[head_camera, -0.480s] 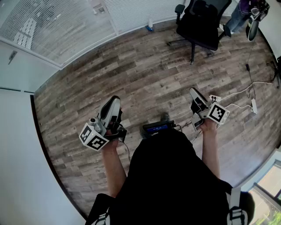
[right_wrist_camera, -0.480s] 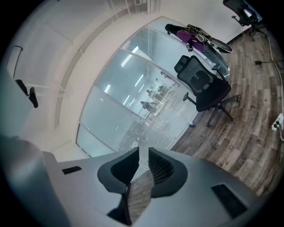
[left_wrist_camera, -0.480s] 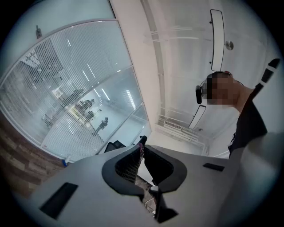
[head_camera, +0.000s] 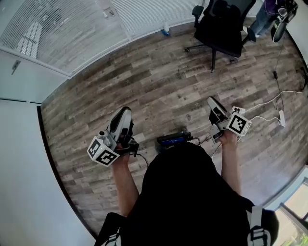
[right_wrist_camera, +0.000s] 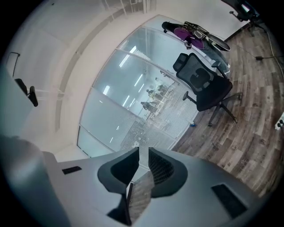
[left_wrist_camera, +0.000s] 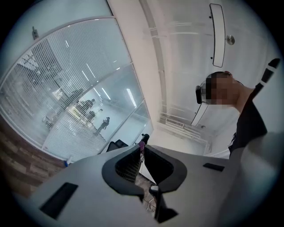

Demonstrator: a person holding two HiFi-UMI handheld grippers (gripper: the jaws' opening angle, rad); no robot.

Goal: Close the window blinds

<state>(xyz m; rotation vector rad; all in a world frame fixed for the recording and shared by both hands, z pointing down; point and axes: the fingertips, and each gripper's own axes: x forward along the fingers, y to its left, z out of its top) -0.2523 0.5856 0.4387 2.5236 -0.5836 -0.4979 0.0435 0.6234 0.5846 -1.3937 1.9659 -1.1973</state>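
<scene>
The window blinds (head_camera: 62, 24) are white slats behind a glass wall at the far left of the room, with a second panel (head_camera: 144, 12) beside them. In the left gripper view the blinds (left_wrist_camera: 66, 102) fill the left side, and in the right gripper view the blinds (right_wrist_camera: 164, 106) stand far ahead. My left gripper (head_camera: 123, 111) is held over the wood floor, far from the blinds, shut with nothing in it (left_wrist_camera: 142, 148). Over the floor on the right, my right gripper (head_camera: 212, 101) points the same way. Its jaws stand close together and empty (right_wrist_camera: 143, 150).
A black office chair (head_camera: 224, 24) stands at the back right near the glass wall. White cables (head_camera: 269, 103) and a power strip (head_camera: 280, 117) lie on the floor at right. A small bottle (head_camera: 165, 25) sits by the wall base. A white wall (head_camera: 19, 144) runs along the left.
Both grippers keep the same pose and spacing. The head view has shifted only slightly, so the floor and chair sit a little further right.
</scene>
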